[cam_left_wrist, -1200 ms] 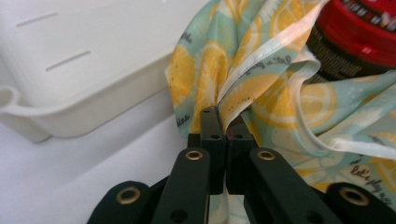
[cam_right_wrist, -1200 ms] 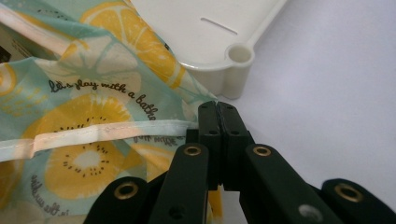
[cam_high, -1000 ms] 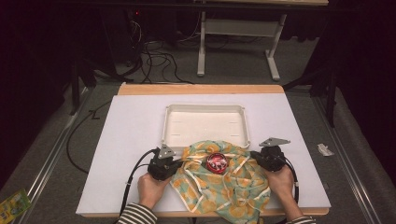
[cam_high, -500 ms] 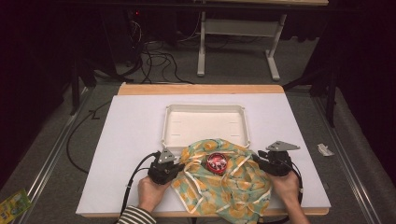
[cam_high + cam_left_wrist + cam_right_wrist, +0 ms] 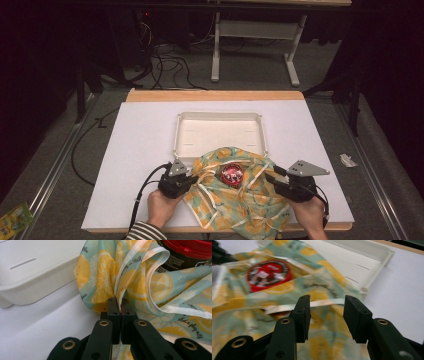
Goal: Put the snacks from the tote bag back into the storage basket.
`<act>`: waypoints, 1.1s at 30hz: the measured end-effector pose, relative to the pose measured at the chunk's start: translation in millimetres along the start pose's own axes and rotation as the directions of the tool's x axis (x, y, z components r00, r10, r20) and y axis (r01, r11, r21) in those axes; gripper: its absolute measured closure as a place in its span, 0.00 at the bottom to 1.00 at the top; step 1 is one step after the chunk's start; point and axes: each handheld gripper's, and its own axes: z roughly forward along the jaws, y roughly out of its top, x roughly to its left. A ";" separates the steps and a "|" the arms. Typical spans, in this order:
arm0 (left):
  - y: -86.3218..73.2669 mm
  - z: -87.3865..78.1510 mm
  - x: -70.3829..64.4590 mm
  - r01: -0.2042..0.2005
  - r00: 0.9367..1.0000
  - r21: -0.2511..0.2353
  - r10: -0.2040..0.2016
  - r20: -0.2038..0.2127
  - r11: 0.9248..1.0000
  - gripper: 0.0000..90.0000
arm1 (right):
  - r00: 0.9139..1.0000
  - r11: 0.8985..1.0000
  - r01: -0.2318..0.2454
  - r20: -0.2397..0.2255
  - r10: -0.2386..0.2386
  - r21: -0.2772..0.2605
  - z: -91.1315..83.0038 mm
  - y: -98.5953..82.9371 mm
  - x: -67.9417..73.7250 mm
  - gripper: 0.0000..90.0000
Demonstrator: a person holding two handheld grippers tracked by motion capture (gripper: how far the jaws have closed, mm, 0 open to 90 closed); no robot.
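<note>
A lemon-print cloth (image 5: 235, 200) lies at the table's front edge, partly over the near rim of a white tray (image 5: 218, 131). A jar with a red lid (image 5: 231, 173) stands amid the cloth's folds. My left gripper (image 5: 193, 176) is at the cloth's left side, shut on a gathered white-hemmed fold (image 5: 130, 282); the jar (image 5: 185, 252) is just beyond it. My right gripper (image 5: 270, 176) is at the cloth's right side, open. Between its jaws (image 5: 325, 316) I see the cloth's hem (image 5: 324, 303) behind them, with the red lid (image 5: 268, 273) farther left.
The tray (image 5: 32, 277) is empty and sits at mid-table on a white sheet (image 5: 145, 150). Cables trail from both grippers over the front edge. A scrap of paper (image 5: 346, 160) lies on the floor at the right, and a desk frame (image 5: 255, 45) stands beyond the table.
My right gripper has drawn back a little to the right and toward the person. The left gripper has stayed in place, holding the cloth.
</note>
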 end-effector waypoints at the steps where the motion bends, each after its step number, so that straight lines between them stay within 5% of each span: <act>1: 0.0 -0.1 0.0 0.000 1.000 -0.001 0.000 0.000 1.000 0.99 | 1.000 1.000 0.003 -0.019 -0.003 -0.002 -0.5 0.4 6.3 0.65; 11: 0.0 -2.8 -0.6 -0.005 1.000 -0.012 0.005 0.003 1.000 0.99 | 0.987 0.998 0.058 -0.145 -0.062 -0.030 -9.2 5.0 56.0 0.62; 20: 0.1 -2.7 -1.1 -0.007 1.000 -0.016 0.007 0.006 1.000 0.99 | 0.976 0.993 0.118 -0.180 -0.119 -0.019 -6.1 8.0 87.0 0.58; 23: 0.2 -4.2 -0.6 -0.008 1.000 -0.020 0.008 0.006 1.000 0.99 | 0.981 0.994 0.105 -0.165 -0.098 0.030 5.0 6.2 84.9 0.60; 29: 0.0 -6.2 0.1 -0.009 1.000 -0.022 0.009 0.005 1.000 0.99 | 0.984 0.992 0.115 -0.145 -0.107 0.048 11.7 1.4 71.1 0.97; 33: -0.1 -5.9 -0.5 -0.015 1.000 -0.016 0.015 0.007 1.000 0.99 | 0.990 0.994 0.102 -0.100 -0.097 0.045 5.2 1.2 54.2 1.00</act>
